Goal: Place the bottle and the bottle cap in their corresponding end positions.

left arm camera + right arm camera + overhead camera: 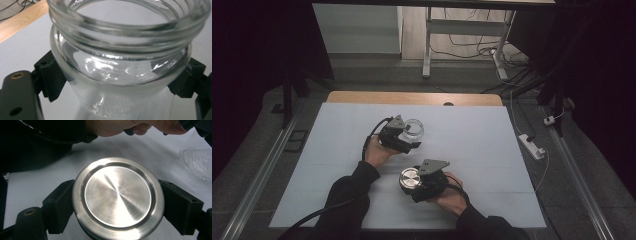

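Glass jar point(120, 62), open-mouthed and lidless, stands on the worktop point(492, 135), clamped at its body by the left hand-held gripper point(408, 136). It looks rigid, slick and breakable, so the grip belongs below the threaded neck. Nearer the person, the right hand-held gripper point(412, 181) is clenched on a steel lid point(118, 197) by its rim; light, stiff, probably slippery. Nothing else crowds the white surface between them.

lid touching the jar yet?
Apart. The high view shows the metal lid in the right claw, bare white table between it and the glass jar.
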### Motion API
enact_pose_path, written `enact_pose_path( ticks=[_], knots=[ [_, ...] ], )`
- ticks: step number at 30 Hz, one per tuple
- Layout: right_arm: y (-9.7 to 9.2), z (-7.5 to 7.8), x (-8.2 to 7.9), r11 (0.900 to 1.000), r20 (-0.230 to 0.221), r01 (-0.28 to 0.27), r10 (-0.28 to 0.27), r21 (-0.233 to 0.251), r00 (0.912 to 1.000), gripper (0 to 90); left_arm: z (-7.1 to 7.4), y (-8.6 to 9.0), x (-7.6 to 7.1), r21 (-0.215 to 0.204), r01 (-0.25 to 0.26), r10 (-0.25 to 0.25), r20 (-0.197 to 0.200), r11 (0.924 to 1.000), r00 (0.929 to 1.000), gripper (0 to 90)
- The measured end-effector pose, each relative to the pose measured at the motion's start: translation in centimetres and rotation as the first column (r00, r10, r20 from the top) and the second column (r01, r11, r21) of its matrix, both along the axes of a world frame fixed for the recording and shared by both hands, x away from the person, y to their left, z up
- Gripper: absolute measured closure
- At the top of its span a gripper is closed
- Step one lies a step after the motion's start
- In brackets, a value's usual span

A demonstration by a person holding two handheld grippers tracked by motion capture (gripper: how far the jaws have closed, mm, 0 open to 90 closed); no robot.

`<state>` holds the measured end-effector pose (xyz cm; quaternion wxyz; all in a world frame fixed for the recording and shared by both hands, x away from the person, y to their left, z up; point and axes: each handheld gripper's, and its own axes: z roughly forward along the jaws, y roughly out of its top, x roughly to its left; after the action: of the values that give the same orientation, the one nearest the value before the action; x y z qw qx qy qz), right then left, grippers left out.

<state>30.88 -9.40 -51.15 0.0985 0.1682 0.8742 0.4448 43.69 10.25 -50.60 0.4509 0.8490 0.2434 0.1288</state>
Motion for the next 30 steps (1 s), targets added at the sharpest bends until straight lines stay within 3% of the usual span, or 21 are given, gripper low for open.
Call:
enact_pose_path(
  ticks=[13, 30],
  knots=[
    [0.4, -1.7, 0.5, 0.9989, -0.022, 0.008, -0.009, -0.047, 0.9997, 17.8, -1.4, 0.0, 0.7, 0.024, -0.026, 0.026, -0.02, 0.9994, 0.9995, 15.5],
    [0.7, -2.8, 1.0, 0.9953, -0.046, 0.016, -0.02, -0.095, 0.9987, 17.4, -1.9, 0.0, 0.8, 0.037, -0.024, 0.025, -0.037, 0.999, 0.999, 15.4]
  ],
)
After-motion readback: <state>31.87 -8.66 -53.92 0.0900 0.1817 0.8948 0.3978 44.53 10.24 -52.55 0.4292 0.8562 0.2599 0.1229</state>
